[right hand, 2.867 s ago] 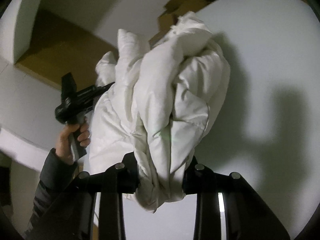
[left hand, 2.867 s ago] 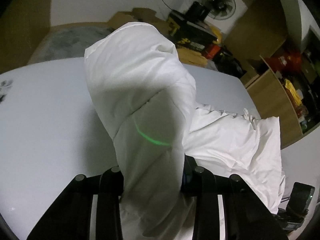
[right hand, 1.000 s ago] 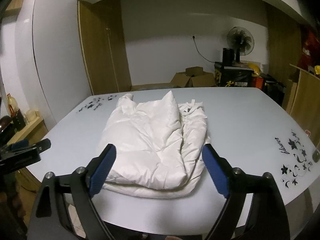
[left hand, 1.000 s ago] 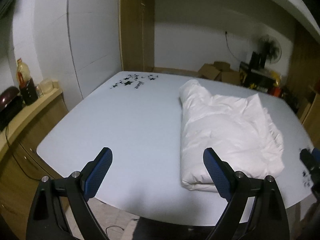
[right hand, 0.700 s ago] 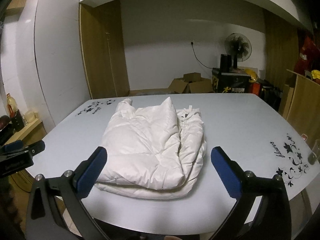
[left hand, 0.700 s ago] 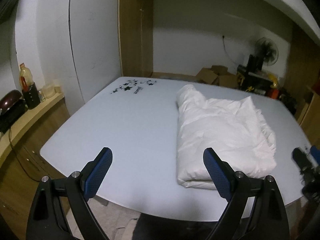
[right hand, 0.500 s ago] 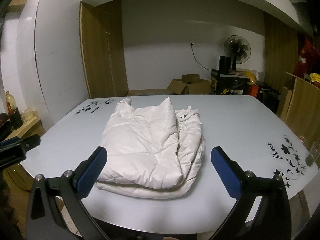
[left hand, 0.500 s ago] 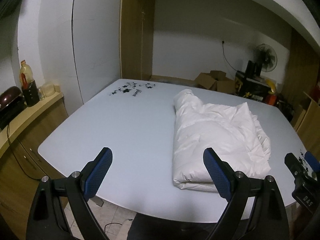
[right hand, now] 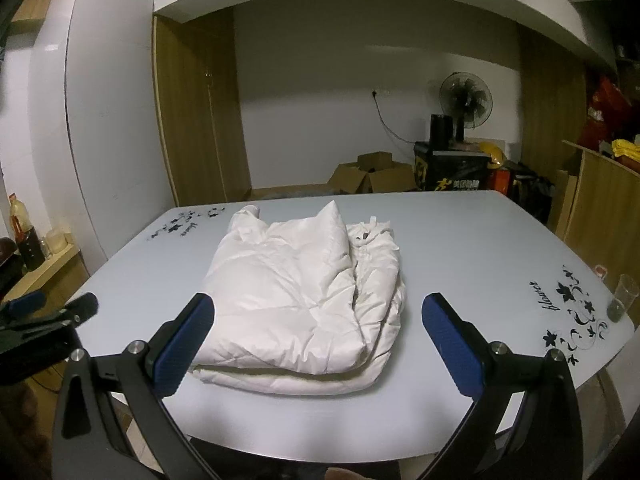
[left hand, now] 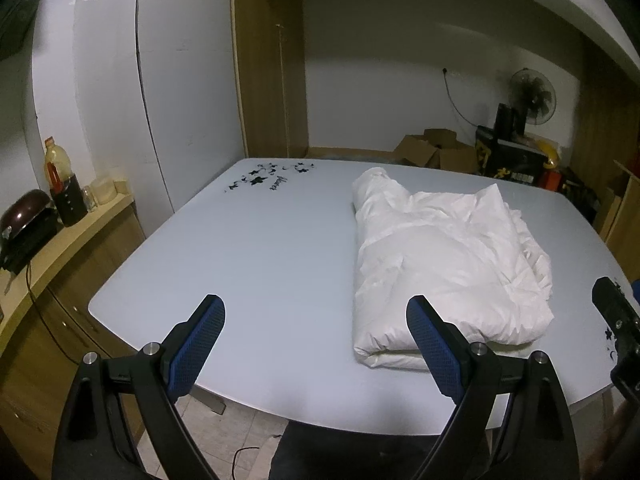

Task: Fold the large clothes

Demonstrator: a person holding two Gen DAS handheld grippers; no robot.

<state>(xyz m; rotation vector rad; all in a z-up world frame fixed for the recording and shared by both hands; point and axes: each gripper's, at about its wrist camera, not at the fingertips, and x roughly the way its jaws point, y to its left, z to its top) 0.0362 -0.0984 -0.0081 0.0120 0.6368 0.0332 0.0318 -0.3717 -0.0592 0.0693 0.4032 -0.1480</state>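
Note:
A white puffy jacket (left hand: pixel 444 256) lies folded in a thick bundle on the pale grey table (left hand: pixel 248 256). In the right wrist view the jacket (right hand: pixel 304 296) sits mid-table. My left gripper (left hand: pixel 316 344) is open and empty, held back off the table's near edge, left of the jacket. My right gripper (right hand: pixel 316 340) is open and empty, also back from the near edge, facing the jacket. The left gripper shows at the left edge of the right wrist view (right hand: pixel 48 318); the right gripper shows at the right edge of the left wrist view (left hand: pixel 616 316).
A small glass (right hand: pixel 620 298) stands on the table's right corner near a black flower print (right hand: pixel 568 312). A counter (left hand: pixel 52 244) with a bottle (left hand: pixel 60 184) and a pot is on the left. Cardboard boxes (right hand: pixel 372 178), a fan (right hand: pixel 466 100) and clutter stand beyond.
Earlier both grippers were shut on the lifted jacket. They let it go and it now lies folded on the table. Both grippers have pulled back from the table and stand open.

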